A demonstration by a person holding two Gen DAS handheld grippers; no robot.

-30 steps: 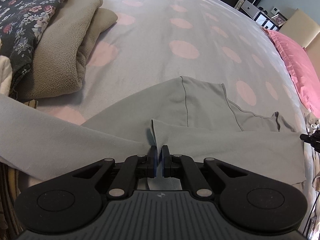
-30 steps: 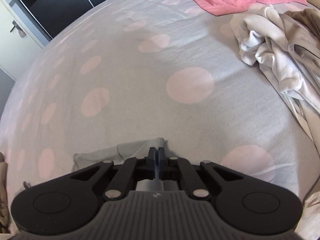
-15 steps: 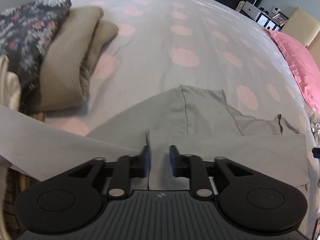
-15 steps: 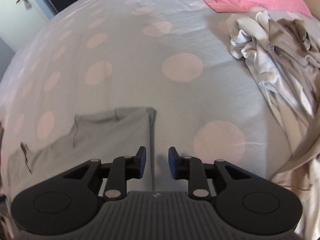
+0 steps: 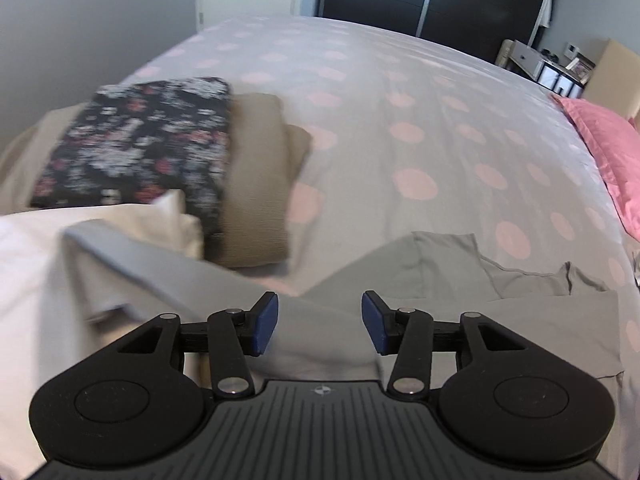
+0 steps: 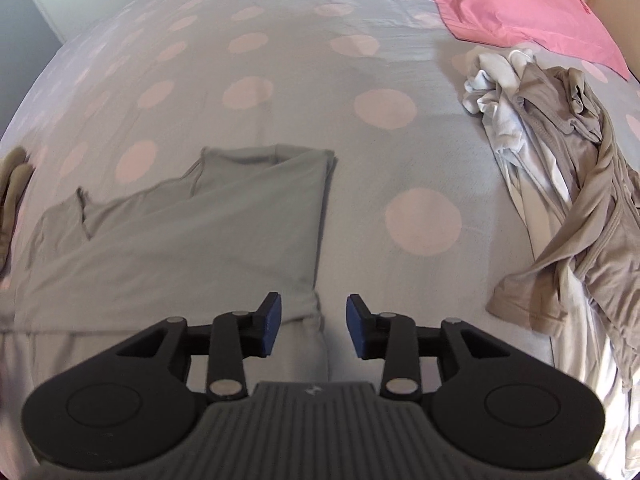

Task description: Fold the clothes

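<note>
Left gripper: your left gripper (image 5: 319, 328) hangs above the near edge of the bed with its blue pads spread wide and nothing between them.

Right gripper: your right gripper (image 6: 313, 328) is likewise parted and empty, poised over the near right corner of the cloth.

Grey garment: the grey garment (image 6: 208, 232) lies flat on the spotted bedsheet (image 6: 248, 92), one layer folded over another, a neckline or armhole showing at its far left. A long grey panel (image 5: 160, 268) trails off to your left towards the stack; it is blurred, and you cannot tell whether it belongs to the same piece.

Folded stack: a floral garment (image 5: 132, 144) and a tan fleece (image 5: 260, 184) rest folded on the left of the bed.

Unfolded heap: a crumpled pile (image 6: 560, 184) of white and beige clothes sits to your right, near the pink pillow (image 6: 516, 4).

Stage: the garment looks part-folded, with both grippers off it.

Doing it well: on any next pinch, take both layers at a corner, keep the two grippers level, and lay the edges square so the upper layer does not skew.
</note>
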